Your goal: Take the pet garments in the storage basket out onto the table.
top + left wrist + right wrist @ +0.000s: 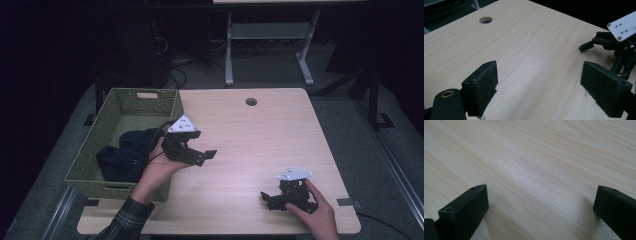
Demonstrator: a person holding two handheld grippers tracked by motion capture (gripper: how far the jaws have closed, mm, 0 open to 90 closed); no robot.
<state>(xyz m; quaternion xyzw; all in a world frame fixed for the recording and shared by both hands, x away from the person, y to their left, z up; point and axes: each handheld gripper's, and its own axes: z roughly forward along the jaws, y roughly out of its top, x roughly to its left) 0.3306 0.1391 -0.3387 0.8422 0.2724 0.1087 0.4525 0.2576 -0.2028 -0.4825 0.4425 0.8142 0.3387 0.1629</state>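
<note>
While I watch from the high view, the pale wood worktop (260, 145) takes up the middle of the frame, with a round cable hole (251, 102) near its far edge, upper centre. Behind it, at the top of the frame, I see the grey legs of another desk (270, 45) on a dark floor.

Next in size is the green woven basket (120, 107), sitting on the worktop's left side, at the left of the frame. Dark cloth (125, 152) lies bundled inside it, toward the basket's near end.

My left hand (157, 172) comes up from the lower left in a plaid sleeve (127, 217) and holds the left claw (205, 156) just right of the basket's rim, over bare wood, pointing toward the right of the frame. In the left gripper view its jaws stand wide apart with nothing between them, so I read it as released; the right claw (586, 46) shows at the upper right of that view.

My right hand (315, 212) sits at the lower right, holding the right claw (267, 197) low over the worktop near its front edge, pointing left. In the right gripper view its jaws are spread wide over bare wood grain, released as well. Both claws are well apart.
</note>
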